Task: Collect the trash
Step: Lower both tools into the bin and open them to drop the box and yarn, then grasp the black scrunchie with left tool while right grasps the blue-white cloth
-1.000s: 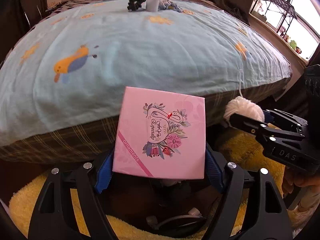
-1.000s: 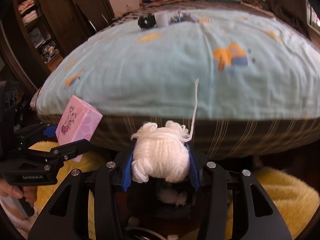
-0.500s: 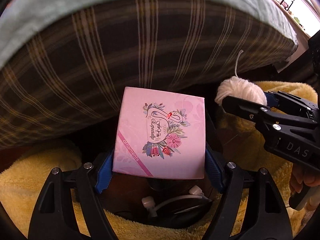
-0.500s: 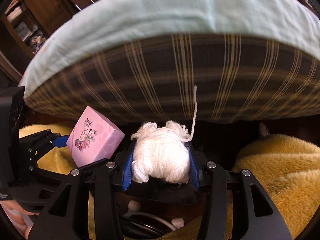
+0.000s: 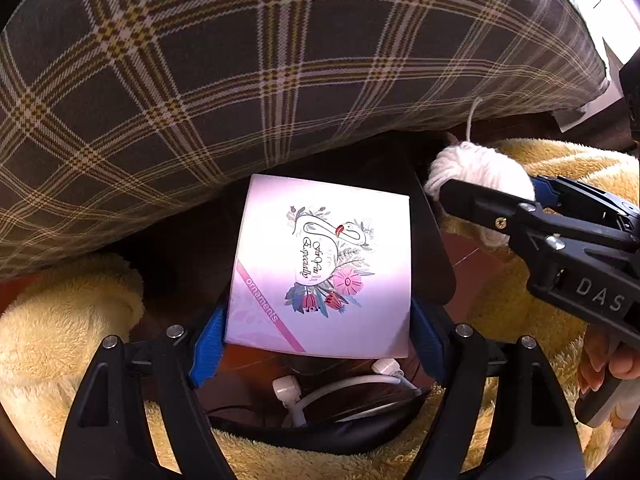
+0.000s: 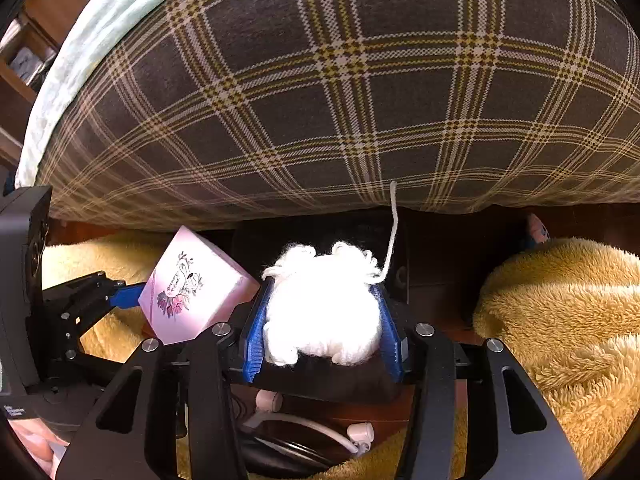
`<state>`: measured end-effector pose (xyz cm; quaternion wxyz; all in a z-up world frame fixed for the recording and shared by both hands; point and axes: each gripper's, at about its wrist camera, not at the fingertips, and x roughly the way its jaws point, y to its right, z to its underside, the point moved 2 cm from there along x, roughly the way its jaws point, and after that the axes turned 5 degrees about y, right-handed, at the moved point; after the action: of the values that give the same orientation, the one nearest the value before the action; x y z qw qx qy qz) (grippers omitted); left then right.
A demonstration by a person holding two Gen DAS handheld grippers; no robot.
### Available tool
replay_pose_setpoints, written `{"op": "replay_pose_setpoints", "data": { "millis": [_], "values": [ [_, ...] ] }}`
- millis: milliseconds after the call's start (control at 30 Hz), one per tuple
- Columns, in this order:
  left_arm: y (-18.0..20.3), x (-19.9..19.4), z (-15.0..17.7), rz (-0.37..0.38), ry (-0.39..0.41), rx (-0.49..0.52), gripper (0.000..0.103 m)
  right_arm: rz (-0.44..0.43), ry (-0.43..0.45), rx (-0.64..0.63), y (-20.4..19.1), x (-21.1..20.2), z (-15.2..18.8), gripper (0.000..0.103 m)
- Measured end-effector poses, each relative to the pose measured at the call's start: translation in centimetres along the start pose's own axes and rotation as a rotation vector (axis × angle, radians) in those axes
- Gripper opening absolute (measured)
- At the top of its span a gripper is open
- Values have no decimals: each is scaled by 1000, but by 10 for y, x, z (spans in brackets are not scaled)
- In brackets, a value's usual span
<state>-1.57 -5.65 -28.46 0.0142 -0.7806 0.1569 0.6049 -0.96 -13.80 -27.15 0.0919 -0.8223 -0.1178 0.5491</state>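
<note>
My left gripper point(image 5: 320, 344) is shut on a pink box point(image 5: 324, 264) printed with a swan and flowers; the box also shows at the left of the right wrist view point(image 6: 192, 288). My right gripper point(image 6: 322, 344) is shut on a ball of white yarn point(image 6: 324, 312) with a loose strand sticking up; the yarn also shows in the left wrist view point(image 5: 480, 168). Both grippers hang low, side by side, over a dark bin point(image 5: 340, 436) on the floor that holds white earphones point(image 5: 288, 392).
The plaid side of the bed point(image 5: 240, 80) rises right in front of both grippers. A fluffy yellow rug point(image 6: 560, 320) lies on the floor around the bin. Wooden shelves point(image 6: 20, 60) stand at the far left.
Both grippers have dropped from bed height to near the floor with their loads. The blue bedspread has left view, and the plaid bed side and the bin now fill it.
</note>
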Motion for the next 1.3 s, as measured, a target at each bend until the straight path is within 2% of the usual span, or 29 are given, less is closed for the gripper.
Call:
{"op": "replay_pose_setpoints", "data": {
  "millis": [67,133,367,500,767,900,1133,1300],
  "values": [
    [-3,2,4,-2,-3,-6,74,1,5,5,3,1,-1,52],
    [-7,2,5,-9,-4,-10,74,5,13,8,8,-1,-4,62],
    [-12,-2,-1,-14,15,-12,76,3,35,27,9,-11,-12,65],
    [-14,-11,-7,-12,27,-17,76,-3,45,39,14,-16,-14,69],
    [-14,-29,-9,-10,56,-18,77,-5,73,51,12,-33,-24,70],
    [-14,-51,-14,-20,110,-12,77,9,118,24,7,-55,-37,70],
    [-16,-117,-35,-52,283,30,79,20,236,-50,-7,-103,-70,78],
    [-25,-150,-56,-84,370,46,80,31,301,-88,-10,-125,-103,80]
  ]
}}
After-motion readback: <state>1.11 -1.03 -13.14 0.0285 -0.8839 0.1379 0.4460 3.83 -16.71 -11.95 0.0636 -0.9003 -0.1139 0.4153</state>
